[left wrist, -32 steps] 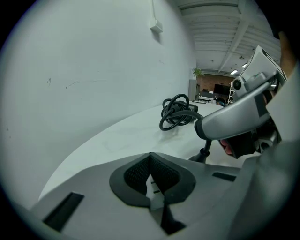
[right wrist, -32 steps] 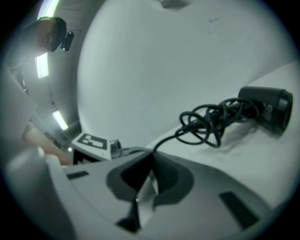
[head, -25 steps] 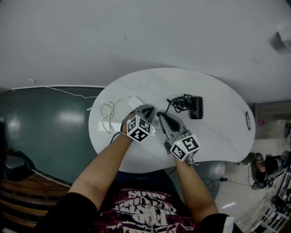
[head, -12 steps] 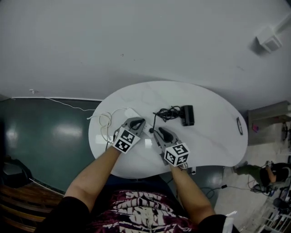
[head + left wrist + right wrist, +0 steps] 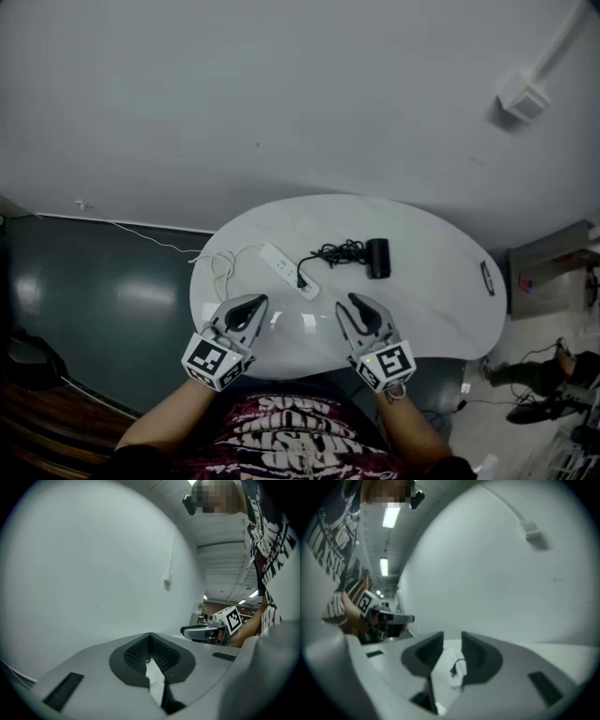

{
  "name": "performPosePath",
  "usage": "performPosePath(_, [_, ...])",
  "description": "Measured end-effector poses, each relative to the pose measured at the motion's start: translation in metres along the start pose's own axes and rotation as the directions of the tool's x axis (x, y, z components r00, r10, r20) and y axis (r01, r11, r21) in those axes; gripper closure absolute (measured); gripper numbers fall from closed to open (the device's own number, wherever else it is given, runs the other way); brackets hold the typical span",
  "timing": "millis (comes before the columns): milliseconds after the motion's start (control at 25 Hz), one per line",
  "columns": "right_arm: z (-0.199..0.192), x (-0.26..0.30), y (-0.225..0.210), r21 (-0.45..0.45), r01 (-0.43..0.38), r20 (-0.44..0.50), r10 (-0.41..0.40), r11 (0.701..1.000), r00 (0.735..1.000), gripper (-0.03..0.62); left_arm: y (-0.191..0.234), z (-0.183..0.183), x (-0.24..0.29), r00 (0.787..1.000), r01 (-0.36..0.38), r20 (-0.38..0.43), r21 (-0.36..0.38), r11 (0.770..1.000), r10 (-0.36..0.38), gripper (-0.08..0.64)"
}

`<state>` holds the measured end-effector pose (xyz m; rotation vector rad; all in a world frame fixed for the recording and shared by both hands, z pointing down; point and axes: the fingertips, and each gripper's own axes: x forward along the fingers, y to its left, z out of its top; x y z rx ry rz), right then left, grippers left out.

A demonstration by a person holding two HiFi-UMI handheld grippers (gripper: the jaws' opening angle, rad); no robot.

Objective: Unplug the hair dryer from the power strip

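1. Hold both tools off the near edge of the counter (image 5: 431,272): left gripper (image 5: 249,305) with fingers pressed together on nothing, right gripper (image 5: 359,307) with fingers opening, spread, nothing between them.
2. Look to 12 o'clock between the two for the power strip (image 5: 281,262), lying aslant, with the black plug (image 5: 301,280) at its near end. From the strip, find the cord (image 5: 339,251) bunched toward 2 o'clock and the hair dryer (image 5: 378,258) at 3 o'clock.
3. Treat the pull as probably done, but check: cannot tell from here whether the prongs sit clear of the socket.
4. Keep the spread fingers well apart from the cord, so nothing snags or drags.
5. If seated, pin the strip with the left, pinch the plug body with the right, draw straight out.
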<state>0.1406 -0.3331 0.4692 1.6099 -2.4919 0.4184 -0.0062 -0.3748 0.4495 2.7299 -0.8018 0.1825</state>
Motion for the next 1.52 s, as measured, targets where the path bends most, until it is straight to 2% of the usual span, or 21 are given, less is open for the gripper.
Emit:
performPosePath(120, [0.036, -0.01, 0.009, -0.087, 0.021, 0.052, -0.016, 0.996, 0.999, 0.492, -0.015, 0.051, -0.01, 0.993, -0.066, 0.095, 0.009, 0.998, 0.065, 0.545])
performPosePath(280, [0.081, -0.016, 0.02, -0.139, 0.013, 0.162, 0.01, 0.99, 0.987, 0.538, -0.028, 0.1, -0.013, 0.97, -0.184, 0.185, 0.14, 0.973, 0.157, 0.545])
performPosePath(400, [0.098, -0.018, 0.028, -0.17, -0.007, 0.197, 0.041, 0.985, 0.98, 0.549, -0.039, 0.118, -0.016, 0.961, -0.221, 0.21, 0.202, 0.954, 0.178, 0.545])
performPosePath(640, [0.107, -0.015, 0.024, -0.213, -0.016, 0.201, 0.06, 0.977, 0.978, 0.558, -0.041, 0.118, -0.017, 0.946, -0.287, 0.214, 0.205, 0.936, 0.243, 0.545])
performPosePath(800, [0.109, -0.021, 0.023, -0.204, -0.033, 0.2, 0.074, 0.979, 0.977, 0.558, -0.048, 0.116, -0.018, 0.941, -0.309, 0.208, 0.213, 0.927, 0.266, 0.545])
performPosePath(1160, [0.095, -0.018, 0.023, -0.182, -0.06, 0.172, 0.092, 0.981, 0.981, 0.558, -0.051, 0.117, -0.019, 0.939, -0.32, 0.208, 0.235, 0.918, 0.274, 0.545])
performPosePath(1520, [0.093, -0.01, 0.048, -0.194, -0.02, 0.165, 0.052, 0.981, 0.985, 0.558, -0.036, 0.119, -0.036, 0.948, -0.288, 0.208, 0.238, 0.928, 0.241, 0.545])
